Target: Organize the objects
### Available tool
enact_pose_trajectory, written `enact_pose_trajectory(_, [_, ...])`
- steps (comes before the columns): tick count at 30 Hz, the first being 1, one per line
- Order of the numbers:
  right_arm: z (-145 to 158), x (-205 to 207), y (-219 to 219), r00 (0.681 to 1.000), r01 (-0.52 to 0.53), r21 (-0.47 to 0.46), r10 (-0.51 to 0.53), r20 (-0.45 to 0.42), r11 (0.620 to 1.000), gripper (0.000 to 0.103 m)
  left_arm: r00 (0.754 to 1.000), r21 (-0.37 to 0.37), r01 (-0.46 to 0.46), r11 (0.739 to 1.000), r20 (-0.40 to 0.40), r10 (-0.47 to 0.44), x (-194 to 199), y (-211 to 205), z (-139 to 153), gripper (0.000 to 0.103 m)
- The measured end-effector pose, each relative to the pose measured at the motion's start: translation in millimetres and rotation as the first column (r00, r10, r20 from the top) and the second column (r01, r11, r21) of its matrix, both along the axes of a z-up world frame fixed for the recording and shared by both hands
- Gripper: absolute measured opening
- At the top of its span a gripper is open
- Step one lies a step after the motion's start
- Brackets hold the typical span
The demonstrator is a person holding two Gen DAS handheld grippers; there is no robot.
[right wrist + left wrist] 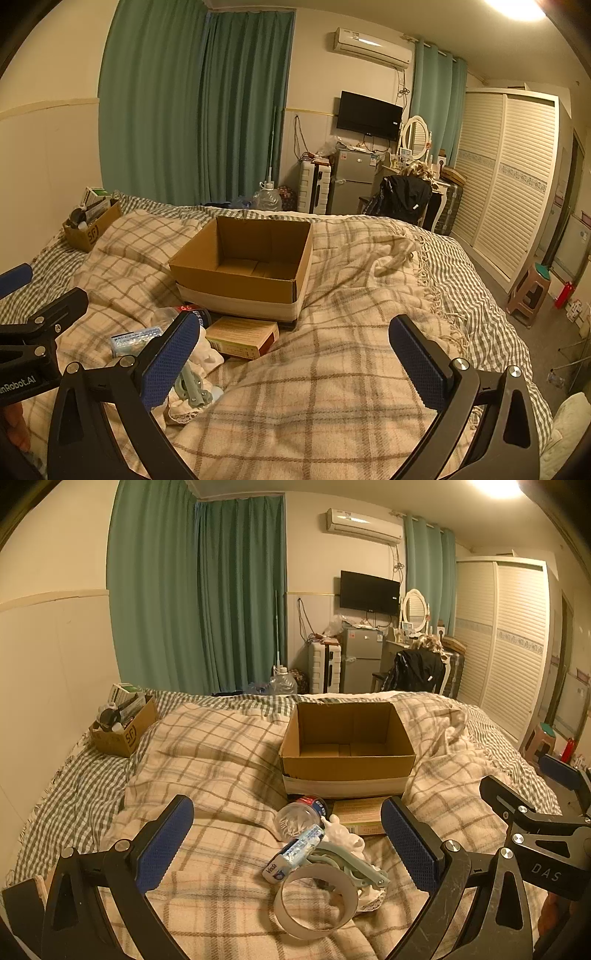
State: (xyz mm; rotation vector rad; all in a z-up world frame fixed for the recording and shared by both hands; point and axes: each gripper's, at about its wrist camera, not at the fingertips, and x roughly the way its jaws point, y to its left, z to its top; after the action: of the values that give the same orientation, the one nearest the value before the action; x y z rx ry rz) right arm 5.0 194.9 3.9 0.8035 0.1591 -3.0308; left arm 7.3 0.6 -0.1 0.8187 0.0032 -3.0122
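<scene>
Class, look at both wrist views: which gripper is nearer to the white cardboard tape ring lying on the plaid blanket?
Left. The left gripper hangs open directly over the white cardboard tape ring, which lies between its fingers. The right gripper is off to the ring's right, over bare plaid blanket.

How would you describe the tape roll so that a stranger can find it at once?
Start at the plaid blanket on the bed and find the empty cardboard box in its middle. A small pile of clutter lies in front of it. The tape roll is the nearest piece: a wide, hollow ring, the only round hoop there.
</scene>
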Motion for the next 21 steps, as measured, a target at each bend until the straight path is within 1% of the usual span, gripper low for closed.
enact_pose_trajectory(21, [9.0,3.8,-1.7,1.000,-0.001,0.012,0.001,-0.012,1.000,0.103,1.000,0.001,0.011,1.000,-0.011,-0.011,2.8,5.1,7.9,0.103])
